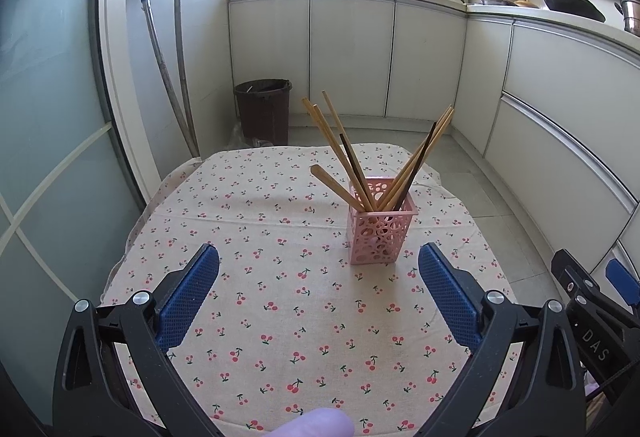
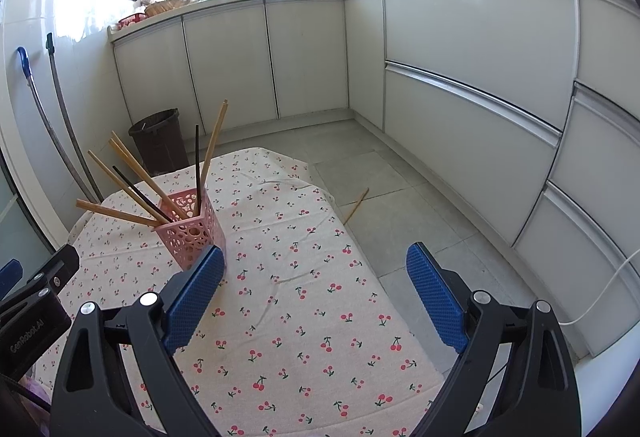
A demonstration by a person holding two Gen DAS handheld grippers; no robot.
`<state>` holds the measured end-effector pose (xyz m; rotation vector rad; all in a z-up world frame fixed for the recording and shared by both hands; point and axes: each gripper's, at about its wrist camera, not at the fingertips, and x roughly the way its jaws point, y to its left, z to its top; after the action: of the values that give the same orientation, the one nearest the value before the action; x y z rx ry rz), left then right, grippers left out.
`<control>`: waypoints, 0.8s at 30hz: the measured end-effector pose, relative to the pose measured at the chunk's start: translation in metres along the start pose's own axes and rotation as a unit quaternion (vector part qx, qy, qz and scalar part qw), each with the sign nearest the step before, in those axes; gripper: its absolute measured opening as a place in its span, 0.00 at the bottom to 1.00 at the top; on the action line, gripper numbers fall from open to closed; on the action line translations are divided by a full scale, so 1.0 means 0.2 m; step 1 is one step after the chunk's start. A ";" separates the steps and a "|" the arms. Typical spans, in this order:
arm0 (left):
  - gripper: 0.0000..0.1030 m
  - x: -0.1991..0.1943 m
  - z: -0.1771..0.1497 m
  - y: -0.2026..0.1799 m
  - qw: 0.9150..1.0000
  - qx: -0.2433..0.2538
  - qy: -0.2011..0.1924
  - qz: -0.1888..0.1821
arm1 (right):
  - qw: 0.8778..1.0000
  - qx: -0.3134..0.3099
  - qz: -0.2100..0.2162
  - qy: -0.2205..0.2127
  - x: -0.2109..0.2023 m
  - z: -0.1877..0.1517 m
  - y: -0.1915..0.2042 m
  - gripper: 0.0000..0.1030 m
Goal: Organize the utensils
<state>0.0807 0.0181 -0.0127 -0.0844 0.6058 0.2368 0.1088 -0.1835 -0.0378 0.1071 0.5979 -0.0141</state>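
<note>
Tabletop (image 1: 280,317): matt woven cloth, cherry-printed and lightly creased. Holder (image 1: 378,233): pink perforated plastic with a slight sheen. Chopsticks (image 1: 340,141): mostly pale matt wood, two of them dark. Gripper pads (image 1: 188,301): blue, finely textured, on matt black plastic arms with bright metal rivets. Cabinets (image 2: 460,49), at 1 o'clock in the right wrist view: smooth, satin white.
</note>
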 end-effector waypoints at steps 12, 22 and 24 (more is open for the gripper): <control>0.83 -0.01 -0.01 -0.03 1.000 0.021 -0.009 0.001 | 1.000 -0.002 -0.001 0.006 0.01 0.00 0.02 0.87; 0.89 -0.02 -0.01 -0.05 0.999 0.030 -0.014 0.005 | 1.000 -0.001 -0.002 0.009 0.01 0.00 0.02 0.87; 0.93 -0.02 0.00 -0.04 1.000 0.025 -0.013 0.007 | 1.000 -0.001 -0.002 0.008 0.01 0.00 0.02 0.87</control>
<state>0.0793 0.0089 -0.0114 -0.0283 0.5863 0.2357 0.1109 -0.1791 -0.0387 0.1046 0.6147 -0.0166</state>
